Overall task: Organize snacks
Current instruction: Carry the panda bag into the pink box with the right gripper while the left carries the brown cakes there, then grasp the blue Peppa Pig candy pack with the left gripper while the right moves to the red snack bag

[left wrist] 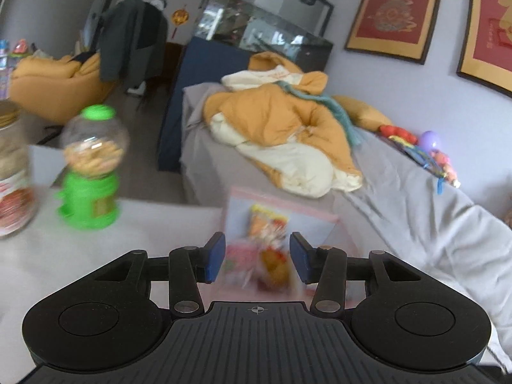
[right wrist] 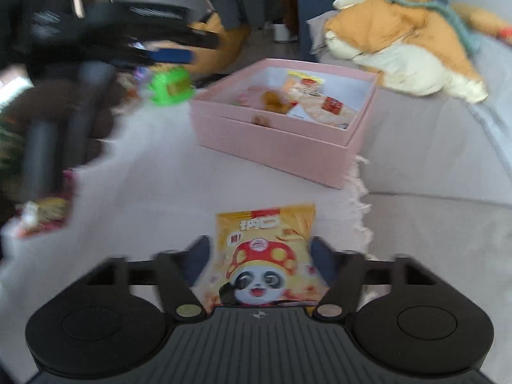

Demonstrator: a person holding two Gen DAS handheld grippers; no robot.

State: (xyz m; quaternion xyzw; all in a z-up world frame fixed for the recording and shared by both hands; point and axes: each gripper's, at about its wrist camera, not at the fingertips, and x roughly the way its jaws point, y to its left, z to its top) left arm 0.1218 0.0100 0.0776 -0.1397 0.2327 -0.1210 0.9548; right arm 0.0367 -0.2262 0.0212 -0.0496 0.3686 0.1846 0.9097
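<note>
Panda snack packet [right wrist: 265, 256], yellow-orange with a red mushroom-capped panda printed on its face, lies between the fingers of the right gripper [right wrist: 260, 260]; the dark pads sit at its two side edges, but blur hides whether they press on it, so the grip cannot be told; beneath it is the pale cloth-covered table [right wrist: 153, 176]; beyond it, well apart, stands the pink box [right wrist: 272, 147], open-topped, square, with a stepped wall; inside lie several snack packets [right wrist: 307, 99], yellow, orange and red ones among them, too blurred to name singly, and they cover most of its floor

In the left wrist view the left gripper [left wrist: 257, 257] hangs over the near part of that box [left wrist: 323, 220]; its blue pads [left wrist: 215, 257] stand apart with nothing between them, and the packets [left wrist: 265, 240] in the box show through the gap, smeared by motion

Left of the box stands a green candy dispenser [left wrist: 91, 166]: green cap and base, clear globe about half full of small tan pieces; at the left edge, a large clear jar [left wrist: 12, 176] with a red-and-white label holds pale contents; behind the table, a grey-covered sofa [left wrist: 416, 198] carries a heaped orange and cream quilt [left wrist: 281, 128]
</note>
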